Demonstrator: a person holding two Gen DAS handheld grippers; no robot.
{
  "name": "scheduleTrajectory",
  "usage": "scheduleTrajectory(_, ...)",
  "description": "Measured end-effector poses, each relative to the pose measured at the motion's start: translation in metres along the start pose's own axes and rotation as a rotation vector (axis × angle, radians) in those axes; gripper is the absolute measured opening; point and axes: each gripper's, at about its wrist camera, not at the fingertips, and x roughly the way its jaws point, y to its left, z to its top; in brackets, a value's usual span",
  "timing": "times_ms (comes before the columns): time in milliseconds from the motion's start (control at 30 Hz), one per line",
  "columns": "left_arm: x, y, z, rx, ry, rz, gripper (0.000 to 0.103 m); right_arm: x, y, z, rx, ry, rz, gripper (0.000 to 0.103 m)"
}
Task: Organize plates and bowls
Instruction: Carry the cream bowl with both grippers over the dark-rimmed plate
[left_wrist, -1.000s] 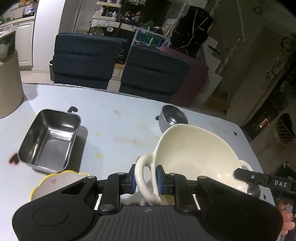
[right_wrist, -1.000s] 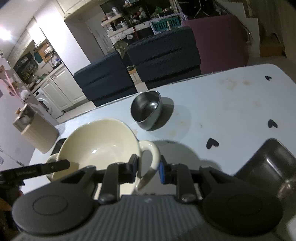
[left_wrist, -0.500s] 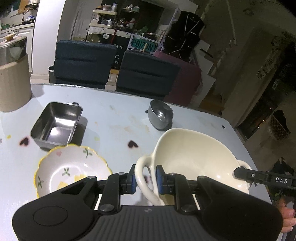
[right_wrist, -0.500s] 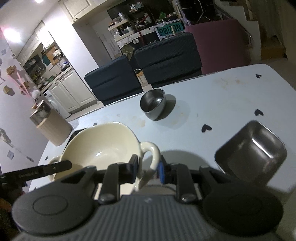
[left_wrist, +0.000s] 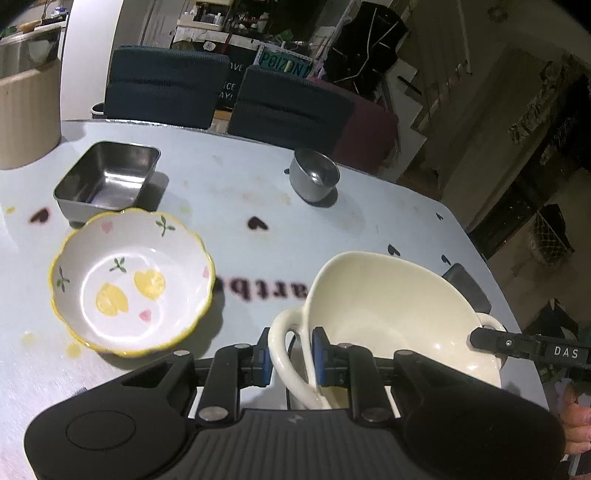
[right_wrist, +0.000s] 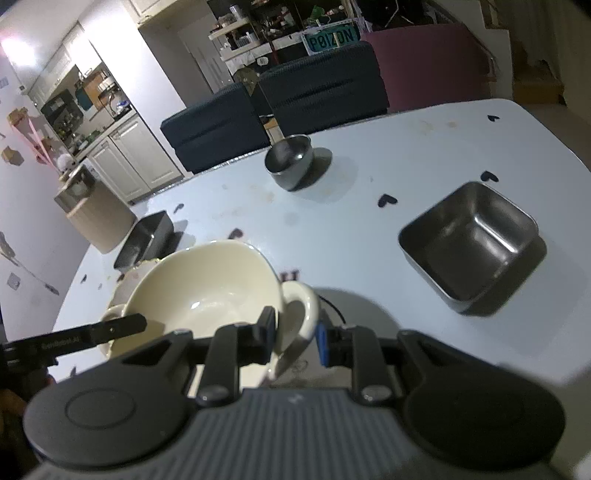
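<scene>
Cream two-handled bowl (left_wrist: 391, 317) carried between both grippers, tilted, above the near part of the desk (left_wrist: 229, 192). Left gripper (left_wrist: 291, 354) closed on its left handle loop; right gripper (right_wrist: 295, 332) clamped on the opposite handle loop. Whether the bowl's base touches the desk: cannot tell.

Floral bowl (left_wrist: 133, 284), scalloped yellow rim, sits just left of the cream bowl, empty, apart from it. Behind it, touching or nearly so, a square steel dish (left_wrist: 107, 181). Small round steel bowl (left_wrist: 314, 179) stands farther back, well apart. Second square steel dish (right_wrist: 472, 243) to the right, alone.

Progress, judged: early. Nothing is nested; every piece stands separate. Likely step in hand is moving the cream bowl toward a stacking spot. All other pieces left to gather.

Room: open desk between the floral bowl and the round steel bowl. Near right desk edge is close beneath the cream bowl's right handle; keep clear of it. Floral bowl rim near on the left.
</scene>
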Motion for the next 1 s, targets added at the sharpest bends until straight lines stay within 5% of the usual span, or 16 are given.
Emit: scheduleTrajectory(1000,0.028,0.003,-0.025,-0.003,0.086,0.003,0.024,0.006,-0.007,-0.017,-0.004,0.109,-0.058,0.027)
